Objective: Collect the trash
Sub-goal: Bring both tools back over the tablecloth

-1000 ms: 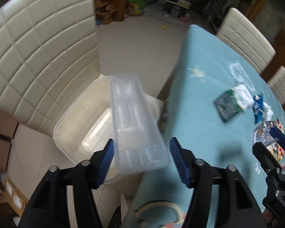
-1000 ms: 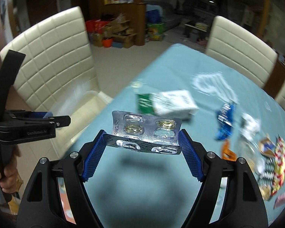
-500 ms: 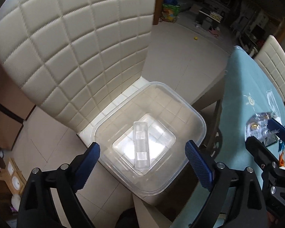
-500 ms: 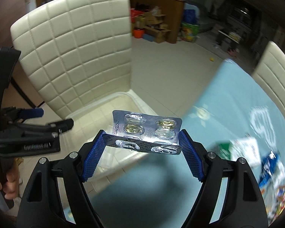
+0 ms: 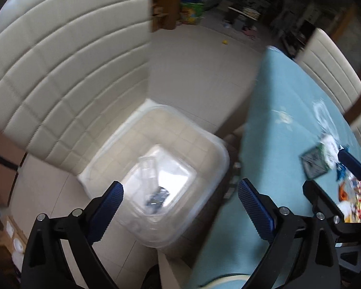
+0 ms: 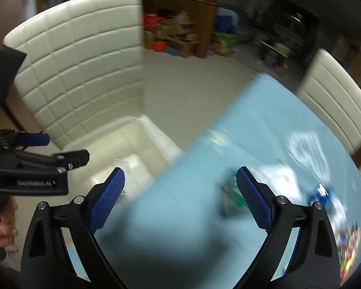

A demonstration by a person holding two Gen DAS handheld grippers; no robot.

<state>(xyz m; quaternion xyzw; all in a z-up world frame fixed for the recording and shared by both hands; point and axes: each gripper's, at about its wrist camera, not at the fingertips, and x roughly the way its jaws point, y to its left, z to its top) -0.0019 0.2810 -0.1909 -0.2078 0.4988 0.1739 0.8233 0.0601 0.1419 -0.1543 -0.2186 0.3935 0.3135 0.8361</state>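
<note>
Motion blur smears the table's trash (image 6: 272,175) beyond recognition.

A cream quilted chair (image 5: 67,72) stands on the tiled floor (image 5: 199,67) beside the bench (image 6: 180,216) covered with light blue cloth.

1. The left hand-held gripper (image 5: 180,200) and right hand-held gripper (image 6: 180,192) are black, with blue cross-hatched pads.
2. The counter (image 5: 276,149) wears a pale blue cloth with faint white motifs.
3. The chair (image 5: 67,72) is cream, quilted in squares.
4. The bin (image 5: 204,144) is clear plastic — inside lie a transparent tray (image 5: 148,168) and a dark silvery blister pack (image 5: 157,197).
5. The floor (image 5: 192,72) is beige tile.
6. Wrappers (image 6: 322,192) on the cloth show blue, green, white — red and yellow too.
</note>
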